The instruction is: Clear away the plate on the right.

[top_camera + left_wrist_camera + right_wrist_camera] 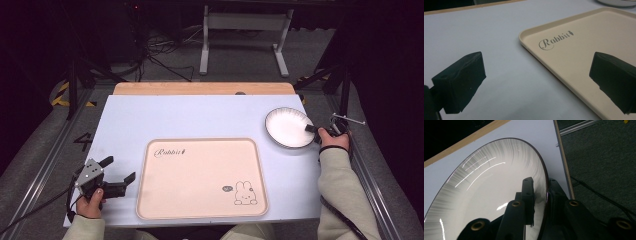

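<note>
Beige tray [201, 179] (printed with a rabbit) lies centered on the white table [165, 117].

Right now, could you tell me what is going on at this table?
A person works with a gripper in each hand. The right gripper is clamped on the rim of the white plate, near the table's right edge. The left gripper is open, holding nothing, beside the beige tray.

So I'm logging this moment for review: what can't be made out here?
- Right gripper view: the plate rim hides the outer jaw's tip, and the frame edge cuts off the plate.
- High view: the small grey mark beside the tray's rabbit drawing is too small to read.
</note>
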A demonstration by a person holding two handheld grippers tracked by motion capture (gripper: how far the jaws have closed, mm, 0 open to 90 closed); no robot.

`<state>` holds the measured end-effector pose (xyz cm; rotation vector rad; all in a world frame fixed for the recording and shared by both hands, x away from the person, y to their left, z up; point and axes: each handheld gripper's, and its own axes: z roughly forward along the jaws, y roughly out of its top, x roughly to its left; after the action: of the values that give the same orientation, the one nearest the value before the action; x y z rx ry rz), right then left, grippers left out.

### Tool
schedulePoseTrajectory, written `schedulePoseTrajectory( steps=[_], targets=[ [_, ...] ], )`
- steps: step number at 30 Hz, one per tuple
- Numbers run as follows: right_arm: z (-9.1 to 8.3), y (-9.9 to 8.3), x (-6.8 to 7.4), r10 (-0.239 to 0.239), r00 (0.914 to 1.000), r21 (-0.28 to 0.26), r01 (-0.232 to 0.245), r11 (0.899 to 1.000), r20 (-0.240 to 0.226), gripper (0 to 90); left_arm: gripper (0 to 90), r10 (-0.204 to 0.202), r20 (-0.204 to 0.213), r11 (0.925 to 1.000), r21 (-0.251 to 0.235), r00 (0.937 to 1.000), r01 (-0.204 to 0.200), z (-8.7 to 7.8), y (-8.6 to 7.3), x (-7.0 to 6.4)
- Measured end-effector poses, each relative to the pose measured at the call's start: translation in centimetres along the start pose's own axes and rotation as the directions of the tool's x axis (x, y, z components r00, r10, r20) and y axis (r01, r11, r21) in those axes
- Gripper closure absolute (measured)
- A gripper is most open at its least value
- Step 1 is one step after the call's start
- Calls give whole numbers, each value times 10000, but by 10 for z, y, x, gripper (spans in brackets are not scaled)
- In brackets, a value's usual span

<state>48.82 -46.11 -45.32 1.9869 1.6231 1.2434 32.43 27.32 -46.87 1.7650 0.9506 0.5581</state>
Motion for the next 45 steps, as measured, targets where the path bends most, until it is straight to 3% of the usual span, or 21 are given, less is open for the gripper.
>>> schedulePoseTrajectory(
  steps=[12, 20, 25, 36, 45],
  targets=[
    [-11, 3, 7, 131, 9999, -260, -133, 9996, -83, 831, 9, -10, -27, 10000, 24, 10000, 10, 0, 0, 0],
    [-18, 9, 21, -360, 9991, -522, 372, 9979, 233, 845, 9, 7, 8, 10000, 36, 10000, -7, 0, 0, 0],
    [-21, 12, 29, -292, 9995, -742, 302, 9968, 155, 852, 9, -17, -18, 10000, 12, 10000, 17, 0, 0, 0],
    [-39, 23, 52, -1662, 9856, -807, 1683, 9824, 322, 841, 9, -9, -7, 10000, 13, 10000, 9, 0, 0, 0],
    [-59, 25, 57, -1693, 9855, -833, 1679, 9823, -93, 838, 9, -3, 4, 10000, 33, 10000, 3, 0, 0, 0]
  ],
)
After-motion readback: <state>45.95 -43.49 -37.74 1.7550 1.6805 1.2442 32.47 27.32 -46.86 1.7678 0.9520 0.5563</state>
